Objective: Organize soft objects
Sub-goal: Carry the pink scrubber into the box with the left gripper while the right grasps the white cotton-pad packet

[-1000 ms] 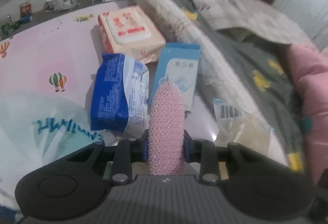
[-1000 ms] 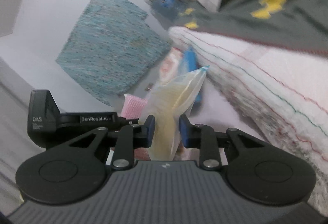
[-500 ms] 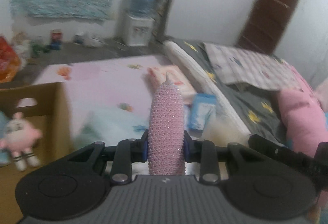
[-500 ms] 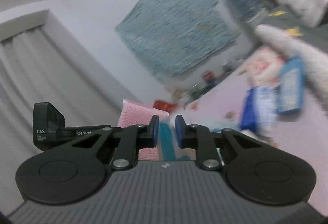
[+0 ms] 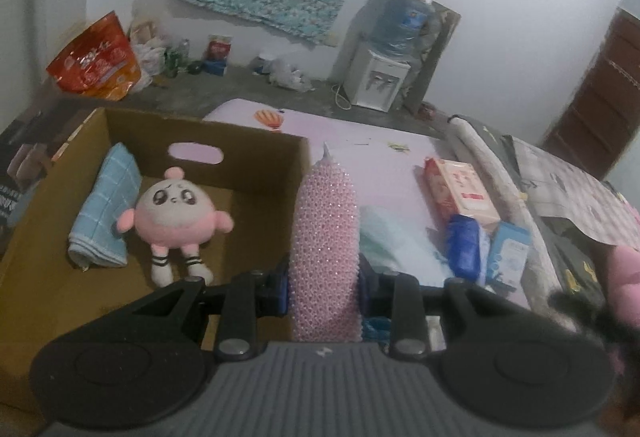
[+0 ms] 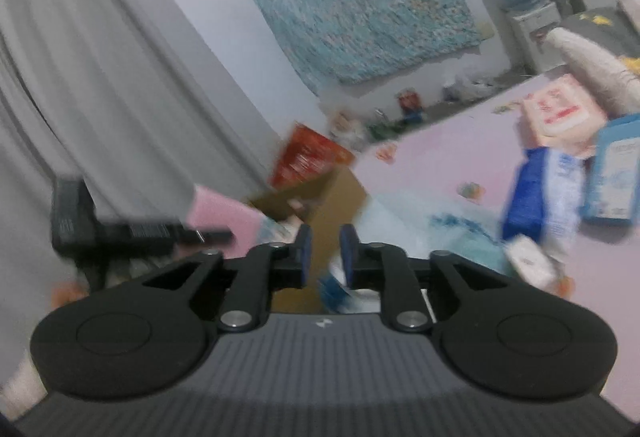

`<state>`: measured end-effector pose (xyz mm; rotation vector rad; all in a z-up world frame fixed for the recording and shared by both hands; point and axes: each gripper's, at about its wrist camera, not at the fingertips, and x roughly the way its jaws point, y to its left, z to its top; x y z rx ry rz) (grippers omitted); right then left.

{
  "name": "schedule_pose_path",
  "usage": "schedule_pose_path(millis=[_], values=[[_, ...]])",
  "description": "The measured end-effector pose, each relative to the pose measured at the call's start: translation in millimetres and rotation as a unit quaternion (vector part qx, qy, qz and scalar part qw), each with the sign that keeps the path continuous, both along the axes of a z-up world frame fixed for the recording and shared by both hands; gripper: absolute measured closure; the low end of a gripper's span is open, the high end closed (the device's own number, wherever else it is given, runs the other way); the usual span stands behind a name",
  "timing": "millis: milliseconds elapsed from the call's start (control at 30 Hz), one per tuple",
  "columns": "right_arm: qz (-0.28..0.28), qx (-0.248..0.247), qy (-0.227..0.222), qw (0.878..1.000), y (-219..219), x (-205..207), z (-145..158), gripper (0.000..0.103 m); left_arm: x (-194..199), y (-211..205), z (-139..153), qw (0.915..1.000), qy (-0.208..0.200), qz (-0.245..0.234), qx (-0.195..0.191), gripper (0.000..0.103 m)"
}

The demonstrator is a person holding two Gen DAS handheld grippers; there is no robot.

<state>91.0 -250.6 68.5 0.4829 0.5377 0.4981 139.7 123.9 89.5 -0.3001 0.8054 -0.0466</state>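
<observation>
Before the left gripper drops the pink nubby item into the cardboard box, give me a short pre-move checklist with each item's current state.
1. Left gripper grips the pink nubby item: ok, clamped between both fingers.
2. Cardboard box open: ok.
3. Free floor space inside the box: ok, beside the pink plush toy and blue towel.
4. Item over the box opening: not ok, it sits at the box's right wall.
5. Right gripper clear of the drop path: cannot tell, view blurred; jaws slightly apart, holding nothing.
</observation>
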Motion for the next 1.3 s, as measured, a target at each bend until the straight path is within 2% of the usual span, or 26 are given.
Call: schedule_pose_path(millis=[133, 300, 533, 633, 700, 867, 1000, 1067, 1200, 1300], values=[[0.003, -0.032, 0.045, 0.998, -9.5, -16.9, -17.7, 0.079, 15.6, 17.1, -12.3, 0.9998, 0.017, 0.012, 0.004, 0.072], [-0.009, -0.019, 0.088, 0.996, -21.4, -34.7, -39.1, 0.077, 55.9, 36.1, -32.7, 0.9981, 0.054, 0.017, 0.024, 0.072], [-0.019, 0.012, 0.112, 0.993, -19.9, -28.6, -60.9, 0.075, 127.9, 47.7, -83.6, 0.9923, 0.113, 0.021, 0.047, 0.071], [-0.017, 0.012, 0.116, 0.993, -20.6, -9.8, -67.1, 0.073, 145.3, 55.0, -111.2, 0.9884, 0.143, 0.027, 0.042, 0.072], [-0.017, 0.012, 0.118, 0.993, -22.0, -5.1, -68.0, 0.072, 150.9, 57.4, -127.2, 0.9849, 0.163, 0.028, 0.052, 0.071], [-0.020, 0.012, 0.120, 0.992, -26.0, -4.4, -70.7, 0.071, 143.4, 59.2, -123.7, 0.9809, 0.169, 0.031, 0.091, 0.071], [-0.012, 0.015, 0.125, 0.992, -23.1, -3.8, -75.3, 0.069, 134.9, 57.4, -114.4, 0.9800, 0.157, 0.031, 0.118, 0.070], [0.001, 0.011, 0.126, 0.992, -16.5, -3.9, -75.3, 0.065, 132.0, 59.2, -114.3, 0.9826, 0.148, 0.032, 0.107, 0.070], [0.039, -0.033, 0.108, 0.993, 5.2, -9.8, -66.0, 0.049, 132.7, 59.7, -115.7, 0.9876, 0.126, 0.039, 0.085, 0.069], [0.061, -0.060, 0.099, 0.991, 20.0, -14.0, -61.7, 0.045, 132.8, 61.0, -116.0, 0.9911, 0.102, 0.046, 0.072, 0.070]])
